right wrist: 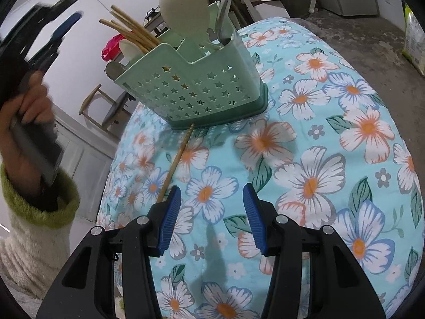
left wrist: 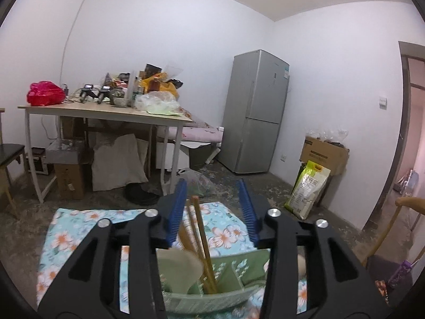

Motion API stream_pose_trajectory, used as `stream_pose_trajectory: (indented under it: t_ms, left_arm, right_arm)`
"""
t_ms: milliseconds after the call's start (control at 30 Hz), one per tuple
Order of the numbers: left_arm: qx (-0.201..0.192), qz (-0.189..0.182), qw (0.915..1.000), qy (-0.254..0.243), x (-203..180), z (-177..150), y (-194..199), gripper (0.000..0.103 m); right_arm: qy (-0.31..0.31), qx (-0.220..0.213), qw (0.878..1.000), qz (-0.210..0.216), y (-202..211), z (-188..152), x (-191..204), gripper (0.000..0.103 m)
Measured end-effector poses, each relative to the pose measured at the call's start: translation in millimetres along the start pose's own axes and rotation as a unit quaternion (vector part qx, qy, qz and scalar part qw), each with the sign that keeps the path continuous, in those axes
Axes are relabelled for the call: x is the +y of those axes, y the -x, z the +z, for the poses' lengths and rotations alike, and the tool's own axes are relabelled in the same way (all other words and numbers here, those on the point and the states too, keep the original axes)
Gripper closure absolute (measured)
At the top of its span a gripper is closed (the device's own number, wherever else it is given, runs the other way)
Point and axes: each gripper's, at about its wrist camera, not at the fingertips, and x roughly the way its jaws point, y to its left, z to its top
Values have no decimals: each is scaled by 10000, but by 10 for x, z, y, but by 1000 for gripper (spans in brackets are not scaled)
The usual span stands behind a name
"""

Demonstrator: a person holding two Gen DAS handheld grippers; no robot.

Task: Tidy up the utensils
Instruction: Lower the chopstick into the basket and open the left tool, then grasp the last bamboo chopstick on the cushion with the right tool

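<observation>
A green star-holed utensil caddy (right wrist: 202, 90) stands on the floral cloth (right wrist: 318, 159). It holds a bundle of wooden chopsticks (right wrist: 130, 32), a pale rice paddle (right wrist: 183, 0) and a metal utensil (right wrist: 225, 5). One loose chopstick (right wrist: 175, 164) lies on the cloth, running from the caddy's base to my right gripper's left finger. My right gripper (right wrist: 211, 189) hovers open over the cloth with nothing in it. My left gripper (left wrist: 212, 186) is open above the caddy (left wrist: 231, 271). The standing chopsticks (left wrist: 202, 239) rise between its jaws, close to the left one and not pinched.
A hand (right wrist: 32, 106) in a green-cuffed fuzzy sleeve holds the left gripper at the caddy's left. Beyond are a cluttered table (left wrist: 106, 111), a grey fridge (left wrist: 255, 111), a rice bag (left wrist: 308, 188), a cardboard box (left wrist: 324, 154) and a wooden chair (right wrist: 106, 106).
</observation>
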Motion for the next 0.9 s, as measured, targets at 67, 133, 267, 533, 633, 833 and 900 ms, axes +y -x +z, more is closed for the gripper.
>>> stream_pose_trajectory:
  t_ms: [67, 133, 267, 533, 633, 833, 900]
  left_arm:
    - [-24, 85, 10000, -9, 59, -8, 172, 52]
    - [-13, 123, 9999, -60, 94, -24, 313, 47]
    - [299, 360, 9988, -135, 200, -161, 570, 37]
    - [1417, 892, 9859, 19, 529, -760, 777, 21]
    - [1729, 1191, 9776, 130, 676, -998, 858, 20]
    - [2313, 1731, 9566, 392, 910, -1380, 961, 20]
    - [2479, 1891, 9494, 389, 923, -1500, 969, 20]
  right_arm:
    - [11, 21, 10000, 35, -23, 1, 21, 55]
    - [45, 40, 9999, 84, -47, -3, 66, 55]
    - [131, 80, 9998, 147, -94, -18, 165, 55]
    - [227, 254, 9991, 234, -244, -24, 338, 55]
    - [303, 346, 9987, 227, -335, -4, 420, 55]
    - [410, 464, 9980, 134, -524, 59, 495, 55]
    - [355, 468, 9982, 82, -563, 93, 469, 55]
